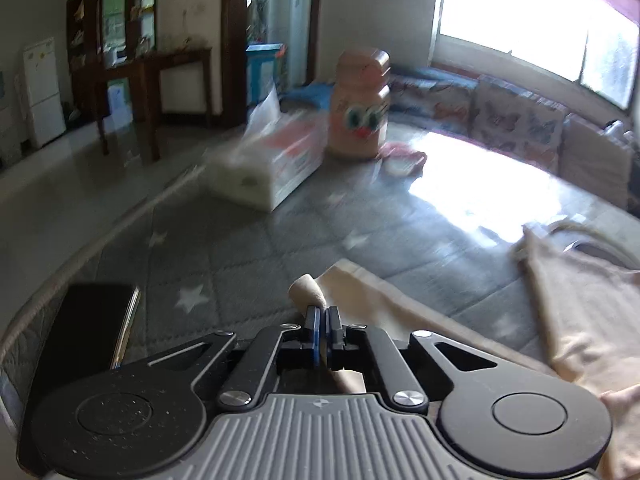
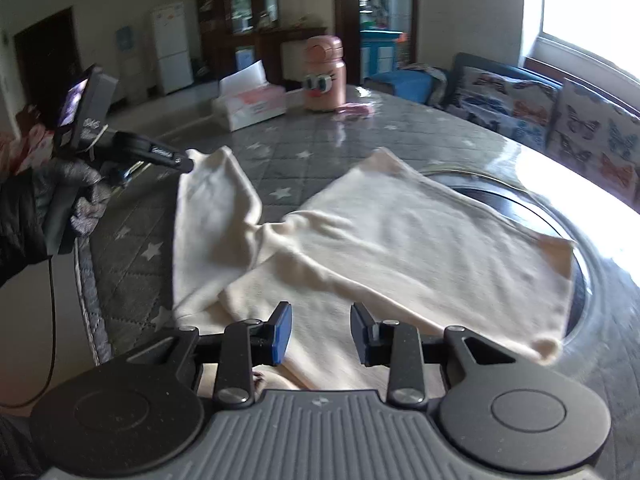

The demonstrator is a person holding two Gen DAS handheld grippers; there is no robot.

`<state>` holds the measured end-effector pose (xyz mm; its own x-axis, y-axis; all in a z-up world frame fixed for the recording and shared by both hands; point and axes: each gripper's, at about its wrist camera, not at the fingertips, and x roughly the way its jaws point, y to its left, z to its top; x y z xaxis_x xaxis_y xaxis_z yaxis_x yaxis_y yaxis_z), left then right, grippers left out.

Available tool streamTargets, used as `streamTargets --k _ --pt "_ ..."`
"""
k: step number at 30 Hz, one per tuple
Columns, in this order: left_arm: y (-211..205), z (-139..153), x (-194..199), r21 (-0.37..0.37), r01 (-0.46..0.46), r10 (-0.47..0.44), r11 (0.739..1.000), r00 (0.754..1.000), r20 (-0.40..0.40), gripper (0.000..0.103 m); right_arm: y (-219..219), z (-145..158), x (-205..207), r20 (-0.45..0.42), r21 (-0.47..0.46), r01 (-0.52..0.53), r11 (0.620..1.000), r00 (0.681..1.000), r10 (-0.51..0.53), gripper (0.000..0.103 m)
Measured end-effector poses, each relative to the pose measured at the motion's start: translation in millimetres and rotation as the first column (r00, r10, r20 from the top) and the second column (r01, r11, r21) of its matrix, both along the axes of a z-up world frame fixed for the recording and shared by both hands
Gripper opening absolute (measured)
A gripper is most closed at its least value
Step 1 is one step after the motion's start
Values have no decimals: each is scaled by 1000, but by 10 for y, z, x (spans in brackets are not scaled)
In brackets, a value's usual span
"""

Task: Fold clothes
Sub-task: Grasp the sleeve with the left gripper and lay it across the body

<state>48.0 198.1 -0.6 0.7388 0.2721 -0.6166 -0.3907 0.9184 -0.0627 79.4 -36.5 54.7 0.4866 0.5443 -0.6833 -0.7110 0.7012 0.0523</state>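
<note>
Your left gripper (image 1: pixel 322 322) was clenched on a sleeve end (image 1: pixel 308 290) of the cream garment (image 2: pixel 360 232), which lay on the starred table cover (image 1: pixel 224 248); your right gripper (image 2: pixel 320 330) hung released above the near hem. Carrying that sleeve flat across the body would probably have folded cleanest. Only the right wrist view showed the whole garment; only the left showed the phone (image 1: pixel 86 328).

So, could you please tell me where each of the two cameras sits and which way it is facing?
Left wrist: on the left gripper, looking forward and down over the table; jaws shut on a corner of the cream garment.
Right wrist: on the right gripper, looking over the spread garment; jaws open above it; the left hand and its sleeve show.
Shared: garment, tissue box, pink jar, table.
</note>
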Motion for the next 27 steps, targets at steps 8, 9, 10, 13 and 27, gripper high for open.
streamTargets --k 8,9,10,13,27 --pt "-829 657 -146 26 258 -259 966 949 182 3 -442 1 41 -8 47 155 987 988 -155 32" --pt "-950 718 -158 28 297 -296 955 934 198 3 -497 -3 43 -9 54 171 984 985 -171 32" --pt "-1072 764 -162 33 335 -334 942 919 210 3 -552 -7 45 -11 61 187 980 982 -187 32" --pt "-1438 869 -176 40 447 -443 894 865 237 3 -696 -23 46 -14 76 227 971 974 -227 32" --pt "-2562 466 -152 22 760 -758 650 646 90 20 -1198 -133 -9 -55 107 355 929 935 -351 32"
